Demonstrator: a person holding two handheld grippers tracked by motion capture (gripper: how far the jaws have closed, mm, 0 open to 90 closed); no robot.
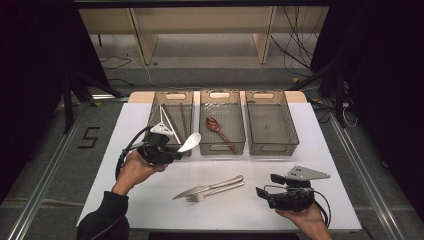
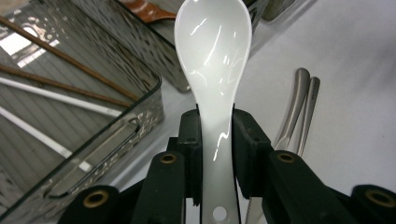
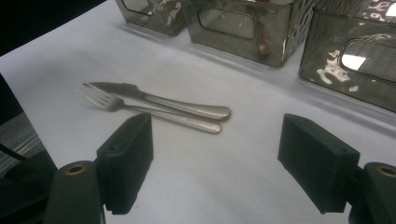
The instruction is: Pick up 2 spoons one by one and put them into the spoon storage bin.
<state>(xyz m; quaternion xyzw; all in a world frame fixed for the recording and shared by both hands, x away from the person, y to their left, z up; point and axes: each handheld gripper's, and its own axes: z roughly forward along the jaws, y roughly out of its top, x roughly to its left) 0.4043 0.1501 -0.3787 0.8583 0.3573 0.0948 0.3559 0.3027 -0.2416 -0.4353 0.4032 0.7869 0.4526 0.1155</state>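
My left gripper (image 1: 179,151) is shut on the handle of a white ceramic spoon (image 1: 191,141), held above the table in front of the left bin (image 1: 154,111). In the left gripper view the spoon (image 2: 213,51) rises straight out between the two black pads (image 2: 189,140), bowl up. A steel knife (image 1: 210,185) and fork (image 1: 216,192) lie side by side on the white table at front centre. My right gripper (image 1: 267,184) rests low at the front right, open, with nothing between its jaws. From the right gripper (image 3: 217,135) the knife (image 3: 154,97) and fork (image 3: 154,115) lie a short way ahead.
Three clear bins stand in a row at the back. The left bin holds brown and white chopsticks (image 2: 60,84). A brown wooden spoon (image 1: 220,131) lies in the middle bin (image 1: 222,148). Nothing shows inside the right bin (image 1: 272,149). The table edge (image 1: 220,227) runs close to my hands.
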